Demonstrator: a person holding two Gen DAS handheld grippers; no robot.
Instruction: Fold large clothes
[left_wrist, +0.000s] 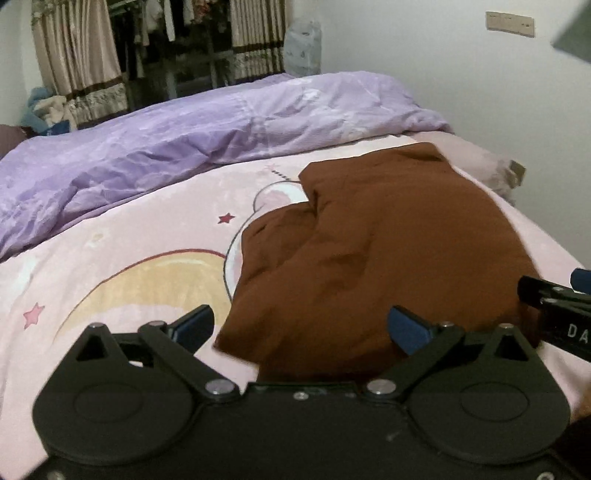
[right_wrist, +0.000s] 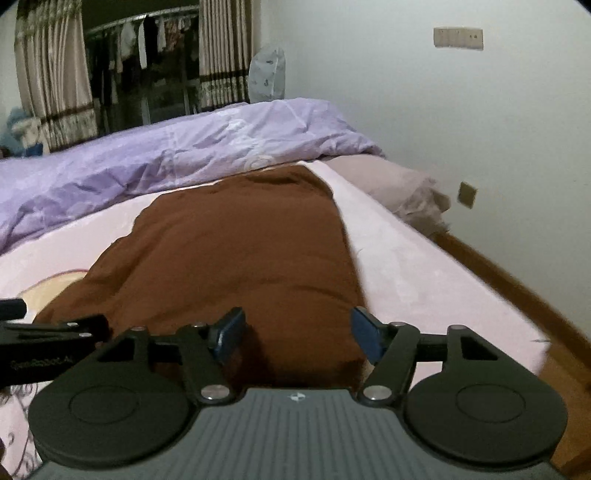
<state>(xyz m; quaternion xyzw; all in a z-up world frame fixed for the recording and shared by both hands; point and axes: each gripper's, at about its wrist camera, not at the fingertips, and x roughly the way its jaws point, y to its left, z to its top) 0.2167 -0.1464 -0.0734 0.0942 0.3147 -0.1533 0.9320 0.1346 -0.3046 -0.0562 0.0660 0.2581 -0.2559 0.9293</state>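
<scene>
A large brown garment (left_wrist: 388, 240) lies partly folded on the pink bed sheet (left_wrist: 110, 266), running away from me toward the pillow end. My left gripper (left_wrist: 301, 326) hovers over its near left edge, jaws wide open with nothing between the blue pads. In the right wrist view the same brown garment (right_wrist: 240, 251) stretches straight ahead. My right gripper (right_wrist: 297, 338) stands open above its near edge, and the pads do not press the cloth. The right gripper's arm (left_wrist: 554, 299) shows at the right edge of the left wrist view, and the left gripper's arm (right_wrist: 48, 332) at the left edge of the right wrist view.
A crumpled purple duvet (left_wrist: 184, 147) lies across the far side of the bed. A pink pillow (right_wrist: 391, 184) sits at the head by the white wall. The bed's right edge drops to a wooden floor (right_wrist: 517, 295). Curtains (left_wrist: 74, 55) and hanging clothes fill the back.
</scene>
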